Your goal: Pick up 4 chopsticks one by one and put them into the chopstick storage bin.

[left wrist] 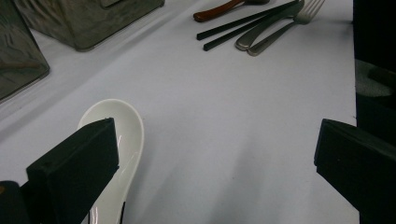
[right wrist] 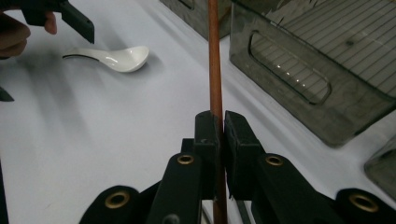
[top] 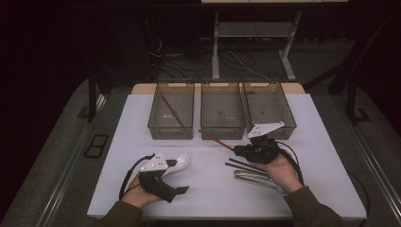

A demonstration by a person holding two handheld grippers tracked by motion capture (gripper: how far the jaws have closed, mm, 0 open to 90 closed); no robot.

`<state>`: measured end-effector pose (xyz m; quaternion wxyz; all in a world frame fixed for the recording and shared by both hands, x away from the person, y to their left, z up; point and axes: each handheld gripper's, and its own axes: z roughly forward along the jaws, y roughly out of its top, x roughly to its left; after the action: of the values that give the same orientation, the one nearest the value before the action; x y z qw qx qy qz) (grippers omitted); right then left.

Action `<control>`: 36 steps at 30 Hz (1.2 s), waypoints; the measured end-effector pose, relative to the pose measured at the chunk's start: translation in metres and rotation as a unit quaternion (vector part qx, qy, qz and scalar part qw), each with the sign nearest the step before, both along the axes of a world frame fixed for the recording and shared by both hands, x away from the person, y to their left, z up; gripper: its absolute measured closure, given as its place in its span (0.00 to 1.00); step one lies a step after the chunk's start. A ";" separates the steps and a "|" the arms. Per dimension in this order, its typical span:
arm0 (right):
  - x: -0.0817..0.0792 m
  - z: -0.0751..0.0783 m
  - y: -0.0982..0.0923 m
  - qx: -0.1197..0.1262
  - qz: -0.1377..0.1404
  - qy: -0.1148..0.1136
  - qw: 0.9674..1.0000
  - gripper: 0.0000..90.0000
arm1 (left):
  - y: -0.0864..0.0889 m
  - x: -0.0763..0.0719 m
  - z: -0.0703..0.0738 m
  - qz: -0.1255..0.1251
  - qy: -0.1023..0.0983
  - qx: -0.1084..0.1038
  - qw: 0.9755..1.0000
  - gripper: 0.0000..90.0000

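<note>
My right gripper (top: 239,150) (right wrist: 221,121) is shut on a long brown chopstick (top: 215,138) (right wrist: 215,60), which it holds off the white table just in front of the middle bin (top: 222,109); the stick points left and away. A second brown chopstick (top: 172,111) lies slanted inside the left bin (top: 161,127). My left gripper (top: 177,193) (left wrist: 215,140) rests near the table's front edge, jaws wide open around nothing. A white ceramic spoon (top: 179,163) (left wrist: 119,135) (right wrist: 116,58) lies right beside its left jaw.
A third bin (top: 269,106) stands at the back right. Two black chopsticks (top: 243,165) (left wrist: 243,28) and metal cutlery (top: 255,177) (left wrist: 275,32) lie under my right hand. A brown-handled utensil (left wrist: 217,10) lies past them. The white table (top: 213,189) ends close to my forearms.
</note>
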<state>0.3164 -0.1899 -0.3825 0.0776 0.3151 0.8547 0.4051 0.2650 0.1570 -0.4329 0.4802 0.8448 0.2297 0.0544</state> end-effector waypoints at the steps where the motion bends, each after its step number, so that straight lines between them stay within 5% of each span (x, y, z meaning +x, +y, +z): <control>1: 0.001 0.001 0.001 0.001 -0.002 -0.002 1.000 0.94 | 0.000 0.000 0.000 0.000 0.000 -0.001 1.000 0.00; 36: 0.072 0.043 0.060 -0.009 -0.038 -0.017 0.999 0.94 | 0.000 0.000 0.001 0.001 0.001 -0.004 1.000 0.00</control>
<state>0.3887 -0.1303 -0.3396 0.1106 0.3397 0.8441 0.3999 0.2650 0.1573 -0.4319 0.4830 0.8429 0.2309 0.0532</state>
